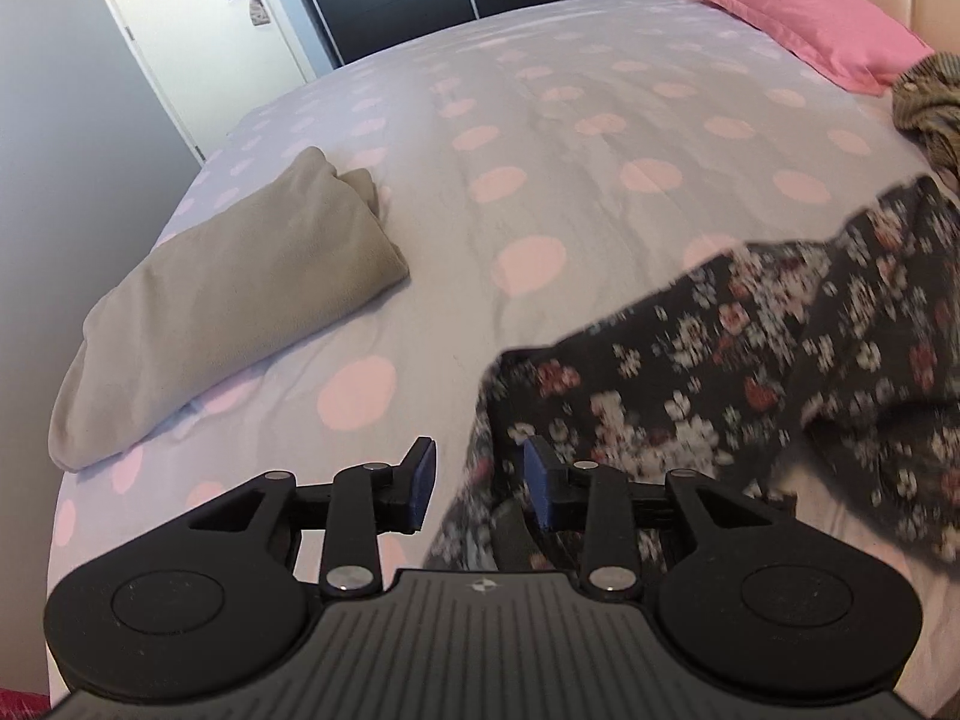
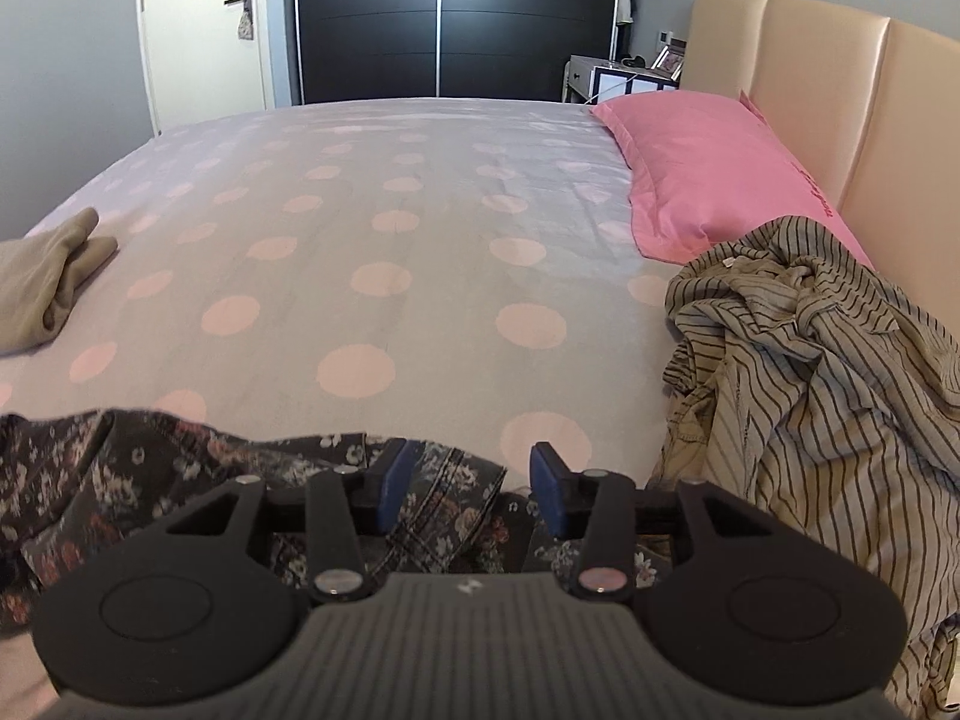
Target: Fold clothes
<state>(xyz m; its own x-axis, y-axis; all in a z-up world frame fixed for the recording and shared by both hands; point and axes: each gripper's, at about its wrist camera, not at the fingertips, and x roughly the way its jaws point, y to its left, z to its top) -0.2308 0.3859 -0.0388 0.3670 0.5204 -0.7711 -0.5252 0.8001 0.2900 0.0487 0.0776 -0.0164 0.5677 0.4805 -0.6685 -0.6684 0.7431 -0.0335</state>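
My left hand-held gripper and right hand-held gripper both stand half open, gripping nothing, over the near edge of the dark floral cotton garment lying rumpled on the polka-dot bed, so I judge the next move is regrasping it to fold.

light: soft, even, dim-ish | blur: floral garment smeared | edges: fisheye bend, dark corners
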